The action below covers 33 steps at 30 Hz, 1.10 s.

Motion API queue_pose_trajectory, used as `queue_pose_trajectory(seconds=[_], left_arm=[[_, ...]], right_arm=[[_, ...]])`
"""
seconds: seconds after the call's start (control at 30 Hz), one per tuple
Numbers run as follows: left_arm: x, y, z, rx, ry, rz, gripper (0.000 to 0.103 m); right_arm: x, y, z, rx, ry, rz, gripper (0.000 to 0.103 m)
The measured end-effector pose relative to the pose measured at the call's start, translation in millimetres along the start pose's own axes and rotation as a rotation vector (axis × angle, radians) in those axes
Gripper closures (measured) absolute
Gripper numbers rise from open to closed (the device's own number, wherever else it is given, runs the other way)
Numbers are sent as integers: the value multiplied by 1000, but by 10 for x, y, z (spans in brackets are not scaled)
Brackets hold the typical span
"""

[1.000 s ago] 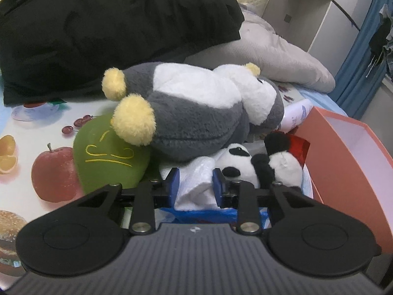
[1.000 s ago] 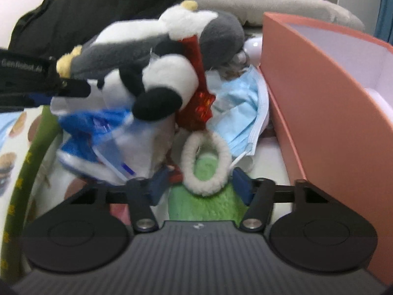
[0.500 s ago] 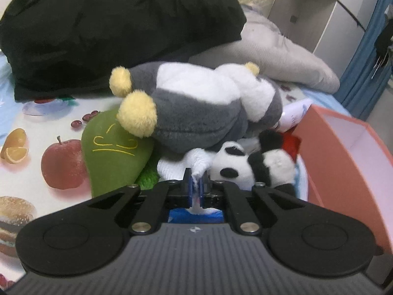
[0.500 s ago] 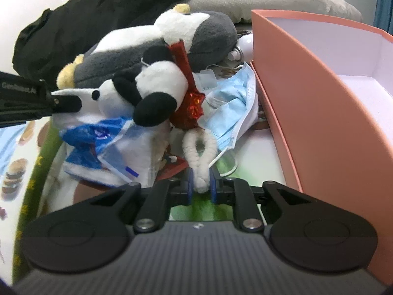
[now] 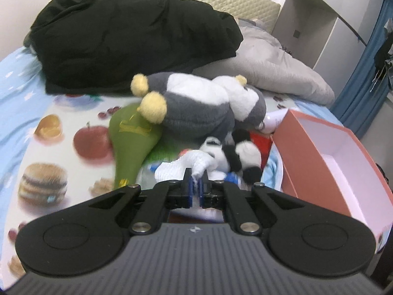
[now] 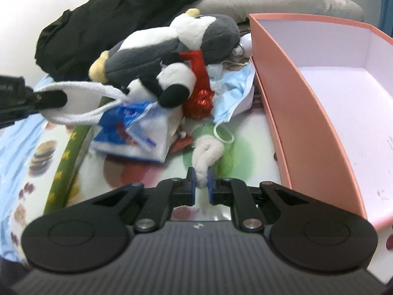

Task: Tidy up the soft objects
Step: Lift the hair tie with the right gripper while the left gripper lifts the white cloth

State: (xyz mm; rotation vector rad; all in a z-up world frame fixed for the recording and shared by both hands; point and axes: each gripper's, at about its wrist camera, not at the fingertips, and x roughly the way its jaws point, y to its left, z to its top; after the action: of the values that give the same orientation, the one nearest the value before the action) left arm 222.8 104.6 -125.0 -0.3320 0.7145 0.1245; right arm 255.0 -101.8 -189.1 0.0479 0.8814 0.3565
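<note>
My left gripper (image 5: 195, 189) is shut on a white cloth (image 5: 194, 164) and holds it lifted off the pile; the cloth also shows in the right wrist view (image 6: 81, 105). My right gripper (image 6: 201, 184) is shut on a fuzzy cream hair loop (image 6: 208, 151) and draws it toward me over the mat. A small panda plush (image 5: 233, 152) with a red scarf (image 6: 200, 73) lies by a larger grey-and-white plush (image 5: 196, 105) with yellow feet. A pink open box (image 6: 307, 113) stands on the right.
A blue tissue pack (image 6: 137, 127), a blue face mask (image 6: 235, 91) and a green leaf-shaped cushion (image 5: 130, 132) lie in the pile. A black coat (image 5: 127, 32) and a grey pillow (image 5: 270, 64) lie behind. The fruit-print mat (image 5: 49, 147) covers the bed.
Both grippers closed, the left on the white cloth, the right on the hair loop. Both have since pulled back and up, stretching the cloth and dragging the loop toward me.
</note>
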Motion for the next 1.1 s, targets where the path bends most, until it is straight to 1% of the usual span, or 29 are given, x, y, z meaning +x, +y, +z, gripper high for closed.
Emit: queue_pose_trajectory(seconds=[0.2, 0.3, 0.4, 0.5, 0.53, 0.6, 0.63, 0.67, 0.7, 0.73, 0.77, 0.87, 0.97, 1.03, 1.1], left_arm=[[-305, 67, -394, -56, 42, 7, 98], [-399, 91, -569, -69, 58, 17, 98], [-462, 120, -745, -92, 89, 10, 98], [-507, 138, -905, -111, 118, 4, 98], [-522, 137, -950, -111, 125, 6, 98], [-557, 143, -1027, -121, 136, 8, 98], [-572, 143, -1054, -120, 140, 6, 98], [-596, 136, -1077, -115, 141, 6, 98], [-608, 121, -1086, -107, 138, 9, 98], [-618, 110, -1099, -96, 135, 14, 98], [-614, 110, -1113, -91, 134, 16, 98], [-571, 152, -1142, -120, 148, 3, 97], [-538, 152, -1165, -118, 144, 7, 97], [-520, 151, -1173, -124, 143, 5, 97], [-497, 137, -1178, -116, 138, 11, 98]], right_arm=[[-208, 29, -182, -20, 21, 10, 90], [-312, 33, -289, -40, 38, 10, 90], [-412, 26, -412, -59, 52, 11, 90], [-459, 7, -535, -73, 83, 11, 90], [-460, -9, -566, -72, 96, 8, 88], [-435, -32, -615, -71, 137, -22, 86], [-423, -52, -629, -58, 150, -32, 79], [-419, -73, -635, -45, 154, -34, 66], [-435, -82, -640, -35, 144, -25, 59], [-450, -87, -650, -29, 127, -14, 50], [-461, -79, -648, -31, 108, -5, 45], [-405, -3, -629, -92, 72, -14, 43], [-309, 35, -600, -154, 34, -33, 43], [-233, 61, -580, -206, 29, -49, 44], [-203, 69, -558, -229, 14, -71, 44]])
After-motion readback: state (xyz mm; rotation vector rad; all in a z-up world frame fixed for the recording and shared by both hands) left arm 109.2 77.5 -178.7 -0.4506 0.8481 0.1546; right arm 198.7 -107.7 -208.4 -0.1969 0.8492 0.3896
